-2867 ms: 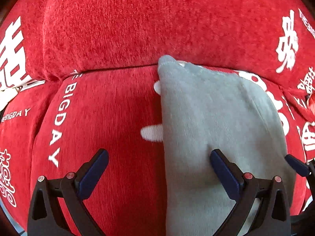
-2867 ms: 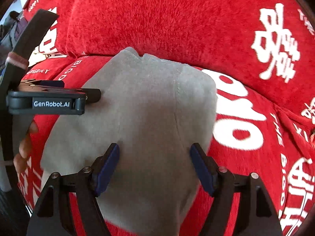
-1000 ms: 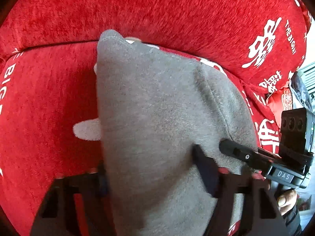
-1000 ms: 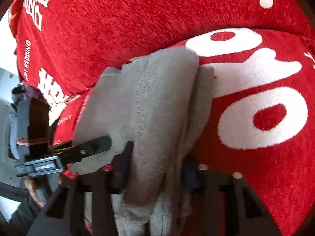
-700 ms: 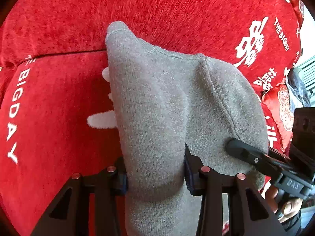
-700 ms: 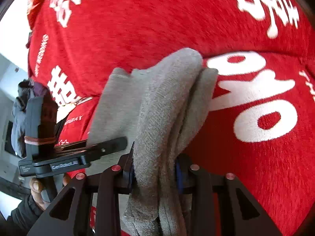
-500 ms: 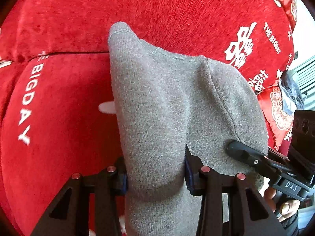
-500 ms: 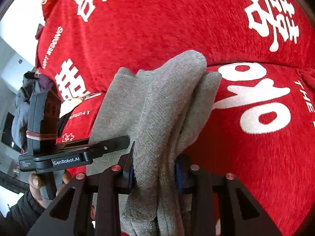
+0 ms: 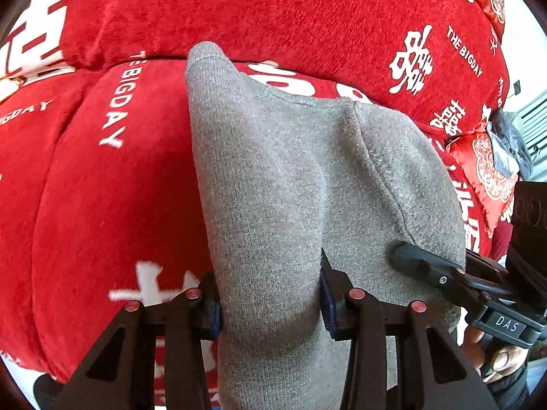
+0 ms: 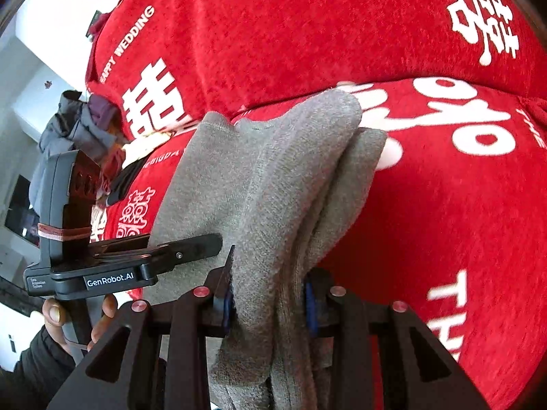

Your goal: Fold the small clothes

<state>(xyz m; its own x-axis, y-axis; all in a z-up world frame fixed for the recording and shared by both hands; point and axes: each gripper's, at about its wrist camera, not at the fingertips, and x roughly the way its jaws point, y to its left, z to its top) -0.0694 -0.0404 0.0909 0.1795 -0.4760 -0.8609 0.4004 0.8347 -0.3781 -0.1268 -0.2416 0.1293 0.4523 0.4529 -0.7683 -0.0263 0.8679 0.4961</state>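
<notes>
A grey knitted garment [image 9: 290,184] hangs folded between both grippers above a red sofa seat. My left gripper [image 9: 270,304] is shut on a thick bunch of its near edge, its blue pads pressing in from both sides. The right gripper [image 9: 427,266] shows at the lower right of the left wrist view, gripping the other end. In the right wrist view my right gripper [image 10: 268,299] is shut on the layered grey garment [image 10: 273,177], whose far end droops toward the seat. The left gripper [image 10: 191,249] enters there from the left, held by a hand [image 10: 54,314].
The red plush sofa [image 9: 112,212] with white lettering fills both views, its backrest [image 10: 324,27] rising behind the seat. A red embroidered cushion [image 9: 485,171] and dark clothing lie at the sofa's right end. A pile of grey clothes [image 10: 75,126] sits past the left end.
Both grippers closed on the grey garment and lifted it off the seat, drawing it back toward the sofa's front. The garment now hangs bunched between them instead of lying flat.
</notes>
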